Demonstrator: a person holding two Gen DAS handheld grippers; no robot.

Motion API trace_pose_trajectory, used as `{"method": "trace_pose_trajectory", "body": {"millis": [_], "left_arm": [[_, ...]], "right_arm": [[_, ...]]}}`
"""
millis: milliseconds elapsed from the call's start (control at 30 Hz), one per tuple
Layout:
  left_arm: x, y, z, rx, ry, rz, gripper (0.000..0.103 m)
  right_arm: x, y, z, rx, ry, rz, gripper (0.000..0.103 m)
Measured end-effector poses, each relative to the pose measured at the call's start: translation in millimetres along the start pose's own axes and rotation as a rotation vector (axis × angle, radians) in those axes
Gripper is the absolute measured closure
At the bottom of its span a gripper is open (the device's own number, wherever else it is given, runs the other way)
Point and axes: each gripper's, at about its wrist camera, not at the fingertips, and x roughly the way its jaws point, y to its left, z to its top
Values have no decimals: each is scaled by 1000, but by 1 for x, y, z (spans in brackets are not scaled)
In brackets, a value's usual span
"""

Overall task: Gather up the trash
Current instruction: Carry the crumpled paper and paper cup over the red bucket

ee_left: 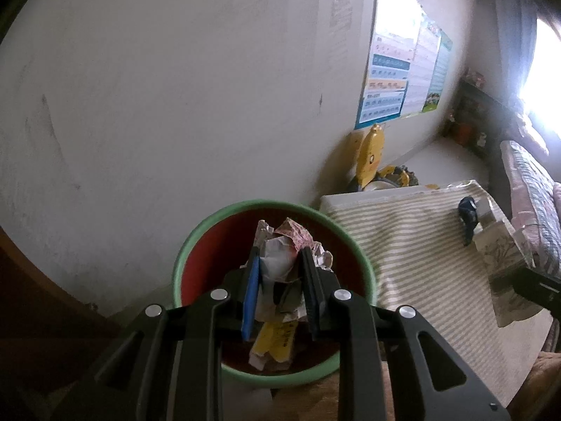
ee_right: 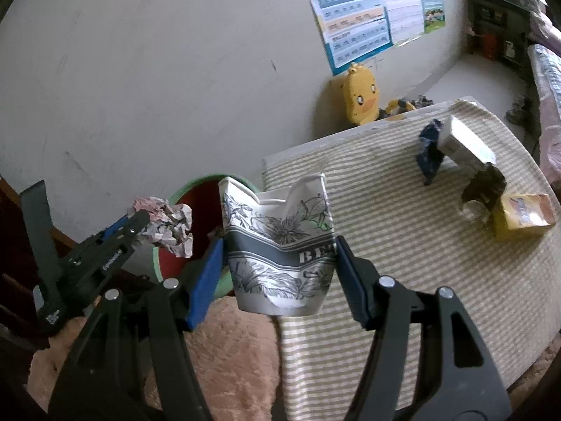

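My left gripper (ee_left: 278, 263) is shut on a crumpled paper ball (ee_left: 280, 258) and holds it over the green-rimmed red bin (ee_left: 196, 245); yellow and white wrappers (ee_left: 273, 343) lie inside the bin. In the right wrist view the left gripper (ee_right: 140, 226) holds the paper ball (ee_right: 170, 226) by the bin (ee_right: 182, 191). My right gripper (ee_right: 280, 259) is shut on a crushed floral paper cup (ee_right: 277, 245), above the edge of the striped mat (ee_right: 403, 245). The cup also shows in the left wrist view (ee_left: 501, 263).
On the mat lie a dark blue wrapper (ee_right: 429, 151), a white box (ee_right: 463, 142), a dark crumpled piece (ee_right: 484, 186) and a yellow box (ee_right: 526, 215). A yellow duck toy (ee_right: 361, 94) leans on the wall. A pink rug (ee_right: 228, 351) lies below the bin.
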Motion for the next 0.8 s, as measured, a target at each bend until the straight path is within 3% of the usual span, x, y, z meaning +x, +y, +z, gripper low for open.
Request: {"method": "trace_pose_trajectory", "body": {"millis": [400, 800], "left_arm": [[21, 44, -1, -49, 41, 51, 81], [38, 58, 1, -89, 49, 88, 77]], "right_arm": [[43, 54, 19, -85, 62, 60, 42], [83, 77, 36, -133, 131, 65, 42]]}}
